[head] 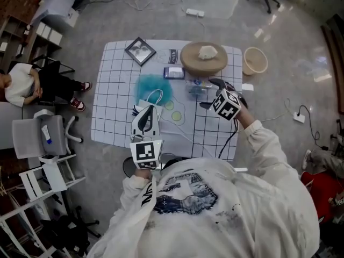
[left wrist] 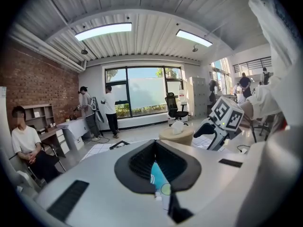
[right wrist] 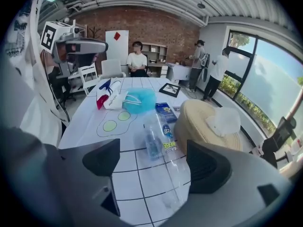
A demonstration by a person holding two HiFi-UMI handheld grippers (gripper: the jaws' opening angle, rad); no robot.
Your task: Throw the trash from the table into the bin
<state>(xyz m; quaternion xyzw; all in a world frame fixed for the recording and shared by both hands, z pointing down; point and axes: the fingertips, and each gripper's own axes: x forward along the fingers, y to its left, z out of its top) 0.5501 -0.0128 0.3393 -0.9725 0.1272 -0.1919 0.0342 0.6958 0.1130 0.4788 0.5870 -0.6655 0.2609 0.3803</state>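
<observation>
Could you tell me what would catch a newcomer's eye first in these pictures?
A bright teal puff sits at the middle of the gridded table. Right of it, the right gripper hangs open over a clear plastic bottle lying beside a round straw basket.

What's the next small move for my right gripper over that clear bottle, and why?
Probably lower the right gripper until its pads straddle the clear bottle, then close. Its jaws stand wide apart and empty, and the bottle lies flat on the table, lined up between them but not yet gripped.
</observation>
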